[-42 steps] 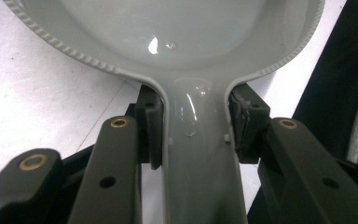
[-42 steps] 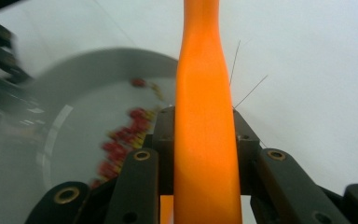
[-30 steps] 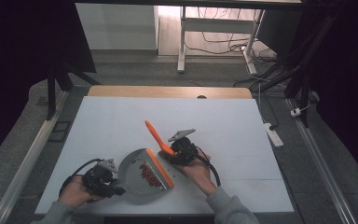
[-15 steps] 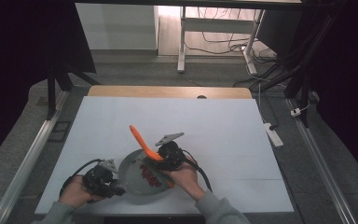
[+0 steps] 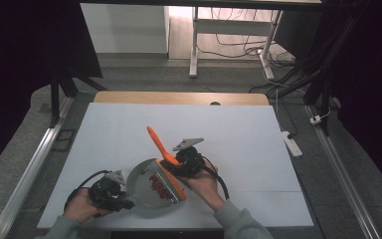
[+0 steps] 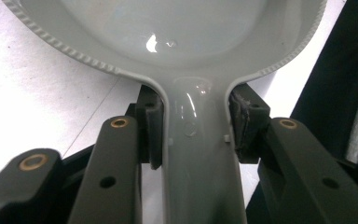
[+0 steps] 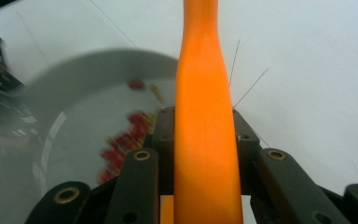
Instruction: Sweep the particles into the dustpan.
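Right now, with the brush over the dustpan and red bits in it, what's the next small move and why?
Probably draw the orange brush deeper into the grey dustpan, which the left gripper clamps by its handle. The red bits lie by the bristles in the pan, and the right gripper grips the brush handle.

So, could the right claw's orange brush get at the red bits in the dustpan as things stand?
Probably yes: the brush, clamped in the right claw, already sits over the dustpan beside the red bits, with nothing between them.
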A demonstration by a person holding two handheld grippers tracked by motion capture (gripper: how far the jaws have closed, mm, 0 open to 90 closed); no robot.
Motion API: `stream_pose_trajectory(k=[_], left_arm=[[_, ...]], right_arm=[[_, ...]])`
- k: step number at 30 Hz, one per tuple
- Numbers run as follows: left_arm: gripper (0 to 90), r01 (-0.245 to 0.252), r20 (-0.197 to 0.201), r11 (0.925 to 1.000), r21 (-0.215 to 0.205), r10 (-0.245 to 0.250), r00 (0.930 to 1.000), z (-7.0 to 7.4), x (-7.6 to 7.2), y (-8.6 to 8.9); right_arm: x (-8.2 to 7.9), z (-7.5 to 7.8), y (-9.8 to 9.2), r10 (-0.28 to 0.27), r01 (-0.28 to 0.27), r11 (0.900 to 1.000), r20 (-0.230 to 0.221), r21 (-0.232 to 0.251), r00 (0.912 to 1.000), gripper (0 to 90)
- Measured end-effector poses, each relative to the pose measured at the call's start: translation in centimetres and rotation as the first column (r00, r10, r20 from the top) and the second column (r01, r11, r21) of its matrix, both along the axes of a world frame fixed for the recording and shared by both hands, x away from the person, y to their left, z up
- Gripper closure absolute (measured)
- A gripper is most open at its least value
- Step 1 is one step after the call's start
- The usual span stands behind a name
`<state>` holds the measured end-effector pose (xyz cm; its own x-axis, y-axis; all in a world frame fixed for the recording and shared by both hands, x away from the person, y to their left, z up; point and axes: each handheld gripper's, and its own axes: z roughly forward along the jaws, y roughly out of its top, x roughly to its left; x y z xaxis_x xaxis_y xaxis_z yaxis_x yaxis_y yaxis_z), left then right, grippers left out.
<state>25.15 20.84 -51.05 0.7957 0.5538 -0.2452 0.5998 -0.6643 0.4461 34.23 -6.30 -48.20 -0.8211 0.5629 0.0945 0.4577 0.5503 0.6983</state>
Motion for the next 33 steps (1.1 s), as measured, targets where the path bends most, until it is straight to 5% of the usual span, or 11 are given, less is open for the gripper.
stream_pose_trajectory(k=[8, 15, 22, 33], left_arm=[[61.3, 0.001, 0.003, 1.0000, 0.001, -0.001, 1.0000, 0.1, -0.1, 0.2], [61.3, 0.000, 0.002, 1.0000, 0.000, 0.000, 1.0000, 0.0, -0.1, 0.2], [61.3, 0.000, 0.002, 1.0000, -0.001, 0.000, 1.0000, 0.0, -0.1, 0.2], [61.3, -0.012, 0.011, 0.9998, -0.015, 0.012, 0.9999, -0.1, 0.0, 0.1]], right_arm=[[-0.1, -1.3, -1.2, -0.041, 0.040, 0.998, -0.013, -0.040, 0.9991, 71.1], [-1.4, -1.5, 0.2, -0.001, 0.001, 1.000, -0.025, -0.012, 0.9997, 71.0], [-2.2, -1.0, 1.8, 0.074, -0.063, 0.992, -0.105, 0.106, 0.9917, 71.1], [-1.2, 1.0, -0.5, 0.030, -0.024, 0.992, -0.042, 0.125, 0.9987, 71.0]])
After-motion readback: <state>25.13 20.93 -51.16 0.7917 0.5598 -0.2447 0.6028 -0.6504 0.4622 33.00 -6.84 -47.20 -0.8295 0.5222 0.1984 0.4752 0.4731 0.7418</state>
